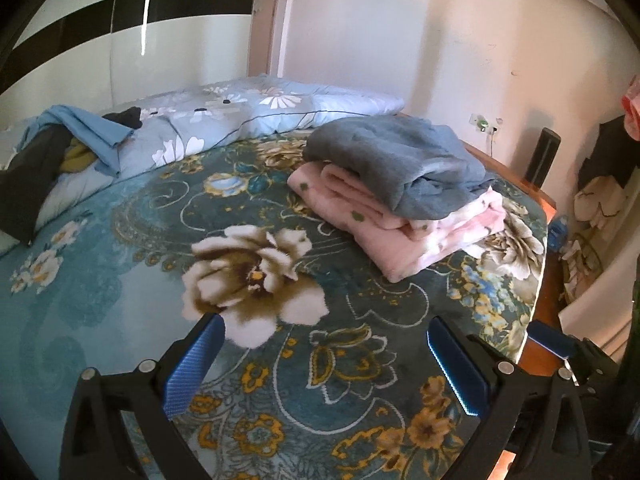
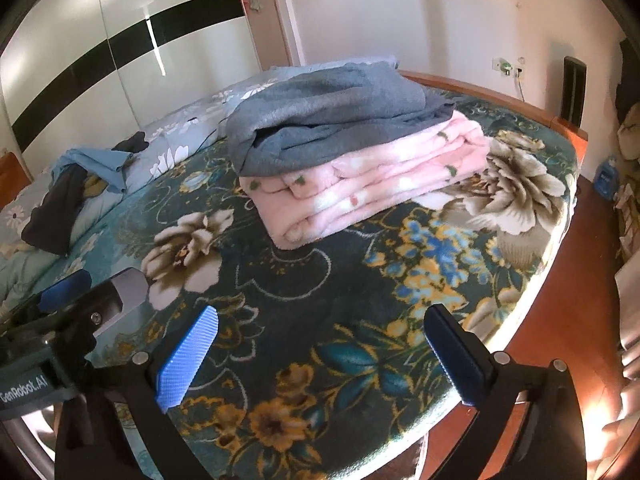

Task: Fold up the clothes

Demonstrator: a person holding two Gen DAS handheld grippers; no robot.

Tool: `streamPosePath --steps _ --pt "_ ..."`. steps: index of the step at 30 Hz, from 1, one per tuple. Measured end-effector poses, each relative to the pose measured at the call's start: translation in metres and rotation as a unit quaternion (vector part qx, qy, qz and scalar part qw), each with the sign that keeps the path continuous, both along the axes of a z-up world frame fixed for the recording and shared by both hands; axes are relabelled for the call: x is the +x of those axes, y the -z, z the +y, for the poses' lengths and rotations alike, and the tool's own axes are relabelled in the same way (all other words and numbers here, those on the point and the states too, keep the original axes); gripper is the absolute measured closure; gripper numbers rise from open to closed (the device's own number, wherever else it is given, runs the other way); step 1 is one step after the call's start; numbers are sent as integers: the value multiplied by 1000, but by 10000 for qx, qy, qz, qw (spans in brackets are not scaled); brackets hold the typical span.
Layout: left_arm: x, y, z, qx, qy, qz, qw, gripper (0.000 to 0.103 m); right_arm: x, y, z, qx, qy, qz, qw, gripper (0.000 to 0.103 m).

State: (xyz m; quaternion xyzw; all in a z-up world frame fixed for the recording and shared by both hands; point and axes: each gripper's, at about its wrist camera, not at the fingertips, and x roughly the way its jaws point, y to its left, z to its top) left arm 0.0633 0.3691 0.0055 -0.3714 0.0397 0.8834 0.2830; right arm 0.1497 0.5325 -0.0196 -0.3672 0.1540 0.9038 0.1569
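Observation:
A folded grey garment (image 1: 396,160) (image 2: 332,120) lies on top of a folded pink fleece piece (image 1: 404,228) (image 2: 372,184) on the floral bedspread (image 1: 280,360) (image 2: 320,320). A loose heap of unfolded clothes, light blue (image 1: 92,132) (image 2: 100,164) and black (image 1: 28,184) (image 2: 52,216), lies far left on the duvet. My left gripper (image 1: 326,334) hangs open over the bedspread, short of the stack, nothing between its blue pads. My right gripper (image 2: 320,322) is open too, empty, in front of the stack. The left gripper's body (image 2: 80,304) shows at the right view's left edge.
A light-blue flowered duvet (image 1: 224,120) and a pillow (image 1: 356,102) lie along the bed's far side. The wooden bed frame (image 2: 500,96) and floor (image 2: 560,320) run to the right. A wardrobe with a black stripe (image 1: 120,20) stands behind. Clutter (image 1: 592,208) sits at the right wall.

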Motion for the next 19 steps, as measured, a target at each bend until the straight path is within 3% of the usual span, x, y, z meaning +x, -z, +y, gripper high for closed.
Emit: streamPosePath --steps 19 --pt "11 -4 -24 -144 -224 355 9990 0 11 -5 2 140 571 -235 9980 0"
